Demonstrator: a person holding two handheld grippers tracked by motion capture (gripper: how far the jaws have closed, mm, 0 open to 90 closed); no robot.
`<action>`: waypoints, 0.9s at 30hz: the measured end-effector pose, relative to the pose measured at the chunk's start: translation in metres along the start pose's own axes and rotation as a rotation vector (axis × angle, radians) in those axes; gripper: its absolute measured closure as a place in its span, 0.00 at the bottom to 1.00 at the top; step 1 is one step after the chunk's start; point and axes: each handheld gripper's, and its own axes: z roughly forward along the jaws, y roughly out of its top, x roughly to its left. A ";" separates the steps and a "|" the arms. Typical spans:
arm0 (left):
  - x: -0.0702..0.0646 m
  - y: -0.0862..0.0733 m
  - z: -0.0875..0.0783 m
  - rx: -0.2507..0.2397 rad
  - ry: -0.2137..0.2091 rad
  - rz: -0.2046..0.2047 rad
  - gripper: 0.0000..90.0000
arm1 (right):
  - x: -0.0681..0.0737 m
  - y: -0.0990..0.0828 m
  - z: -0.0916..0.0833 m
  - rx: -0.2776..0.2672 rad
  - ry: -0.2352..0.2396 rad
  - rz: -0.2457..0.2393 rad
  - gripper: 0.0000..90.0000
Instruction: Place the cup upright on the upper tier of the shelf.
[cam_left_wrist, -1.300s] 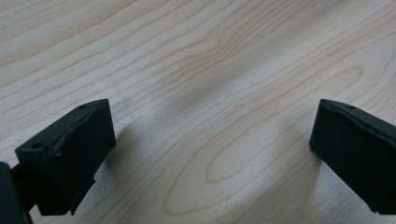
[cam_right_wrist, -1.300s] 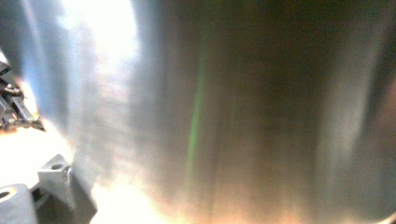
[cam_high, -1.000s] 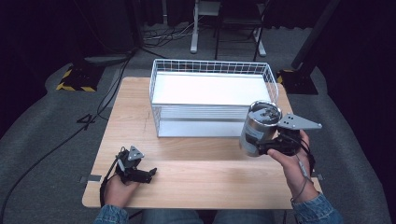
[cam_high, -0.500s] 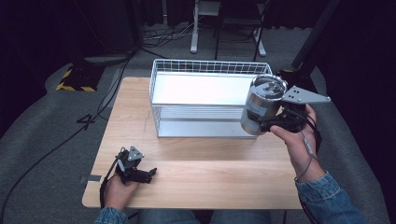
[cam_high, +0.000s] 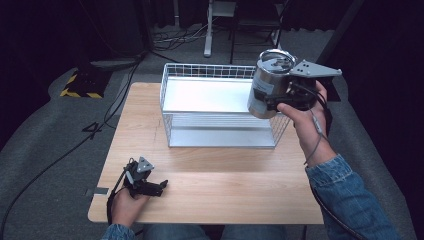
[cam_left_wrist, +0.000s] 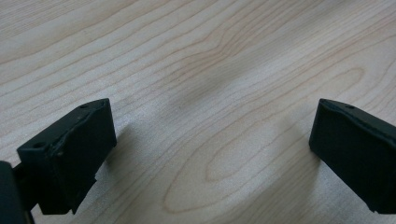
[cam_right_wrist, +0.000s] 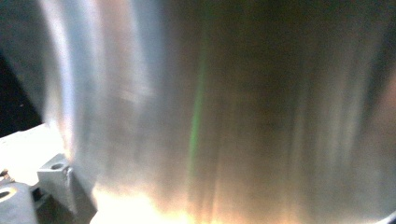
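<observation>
From the high view, a shiny steel can (cam_high: 267, 87) with a dark label, slightly tilted, is held up over the right end of the white wire basket (cam_high: 172, 85) on the wooden table (cam_high: 225, 190). The right gripper (cam_high: 277, 100) clamps its side. The left gripper (cam_high: 157, 187) rests near the table's front left.

In the left gripper view, the jaws stand wide apart over bare wood (cam_left_wrist: 210, 70).

In the right gripper view, the can's brushed metal wall (cam_right_wrist: 224, 112) sits very close.

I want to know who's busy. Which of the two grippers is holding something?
The right gripper, raised over the wire basket, holds a shiny metal can. The left gripper rests on the wooden table, fingers open, empty.
</observation>
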 end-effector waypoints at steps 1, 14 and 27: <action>0.000 0.000 0.000 0.000 0.000 -0.001 0.01 | -0.001 0.002 0.003 -0.002 -0.004 0.000 0.04; 0.000 0.000 0.000 0.001 -0.001 0.001 0.01 | -0.011 0.017 0.054 -0.017 -0.034 0.056 0.04; 0.001 0.001 0.000 0.002 0.002 0.009 0.01 | -0.019 0.011 0.100 -0.032 -0.068 0.114 0.04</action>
